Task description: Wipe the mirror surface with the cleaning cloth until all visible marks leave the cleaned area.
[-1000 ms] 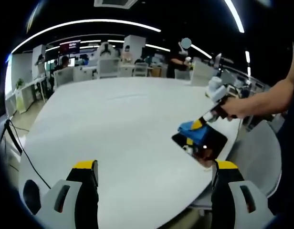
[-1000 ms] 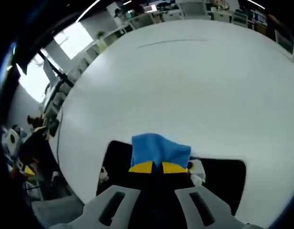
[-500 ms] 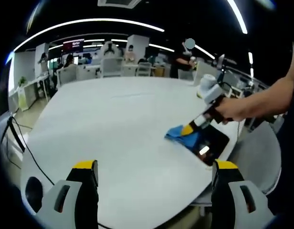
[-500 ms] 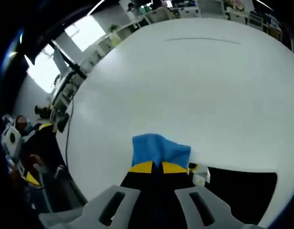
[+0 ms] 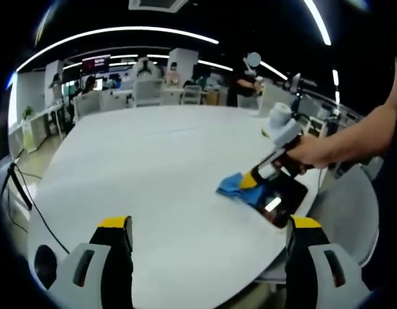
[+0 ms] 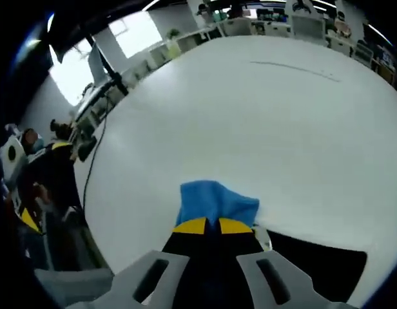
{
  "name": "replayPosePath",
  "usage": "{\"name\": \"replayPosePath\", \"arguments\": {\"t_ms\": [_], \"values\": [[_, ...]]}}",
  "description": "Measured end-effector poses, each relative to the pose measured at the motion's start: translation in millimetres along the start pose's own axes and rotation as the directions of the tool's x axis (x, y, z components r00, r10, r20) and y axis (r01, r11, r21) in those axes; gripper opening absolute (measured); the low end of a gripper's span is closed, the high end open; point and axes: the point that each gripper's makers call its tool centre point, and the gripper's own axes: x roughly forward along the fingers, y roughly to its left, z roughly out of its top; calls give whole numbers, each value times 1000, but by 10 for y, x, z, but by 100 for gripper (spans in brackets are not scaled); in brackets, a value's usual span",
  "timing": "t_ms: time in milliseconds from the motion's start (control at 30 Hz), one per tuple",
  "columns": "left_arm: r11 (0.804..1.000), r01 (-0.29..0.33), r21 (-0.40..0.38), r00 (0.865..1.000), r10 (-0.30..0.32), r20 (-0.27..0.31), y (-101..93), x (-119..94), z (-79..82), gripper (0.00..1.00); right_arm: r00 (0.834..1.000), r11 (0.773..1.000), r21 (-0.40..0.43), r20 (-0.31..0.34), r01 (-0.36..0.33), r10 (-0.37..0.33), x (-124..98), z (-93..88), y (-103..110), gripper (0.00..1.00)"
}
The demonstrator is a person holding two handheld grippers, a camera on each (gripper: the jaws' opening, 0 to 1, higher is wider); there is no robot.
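The right hand-held gripper (image 6: 207, 226) was clamped on the blue cleaning cloth (image 6: 214, 203), which lay past the mirror's (image 5: 279, 198) far edge on the white tabletop (image 5: 153, 167). The dark mirror sat back toward the person, so the next stroke would likely pull that way. The left hand-held gripper (image 5: 210, 225) hung wide and empty, well apart.
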Motion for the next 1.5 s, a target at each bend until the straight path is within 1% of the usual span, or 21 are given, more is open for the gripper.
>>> {"name": "replayPosePath", "arguments": {"t_ms": [67, 300, 400, 500, 567, 600, 633, 767, 833, 1133, 1200, 1300, 1400, 1500], "values": [[1000, -2, 0, 1000, 2, 2, 6, 6, 3, 100, 1000, 1000, -13, 9, -10, 10, -8, -17, 1, 0], [1000, 5, 16, 1000, -5, 8, -69, 30, 73, 100, 1000, 999, 29, 10, -15, 15, -107, -179, 43, 0], [1000, 9, 22, 1000, -9, 8, -78, 39, 77, 100, 999, 1000, 8, 32, -14, 14, -135, -233, 77, 0], [1000, 13, 27, 1000, -13, 3, -109, 41, 75, 100, 999, 1000, 0, 33, -11, 11, -163, -300, 109, 0], [999, 16, 33, 1000, -16, 5, -133, 41, 77, 100, 999, 999, 35, 16, -38, 38, -199, -383, 160, 0], [999, 16, 35, 1000, -17, 4, -141, 40, 78, 100, 999, 999, 38, 35, -39, 38, -206, -393, 151, 0], [999, 18, 38, 1000, -18, 3, -150, 41, 74, 100, 998, 998, 38, 39, -41, 39, -221, -408, 155, 0], [998, 27, 51, 1000, -26, -9, -193, 52, 33, 100, 999, 999, 13, 32, -40, 40, -238, -467, 198, 0], [998, 29, 49, 1000, -28, -7, -203, 49, 31, 100, 999, 999, -16, 24, -39, 40, -251, -499, 225, 0], [999, 19, 40, 1000, -19, 1, -192, 25, 56, 100, 999, 996, -78, 18, -33, 35, -249, -505, 218, 0], [999, 17, 29, 1000, -17, 10, -198, 20, 72, 100, 999, 995, -90, 22, -36, 38, -256, -505, 219, 0], [999, 15, 28, 1000, -15, 8, -216, 30, 59, 100, 999, 994, -99, 32, -40, 43, -269, -516, 206, 0], [999, 18, 27, 1000, -18, 5, -240, 49, 41, 100, 998, 995, -90, 44, -41, 45, -305, -540, 121, 0], [1000, 21, 19, 1000, -21, 9, -284, 71, 59, 100, 997, 996, -76, 64, -35, 40, -355, -554, 21, 0]]}}
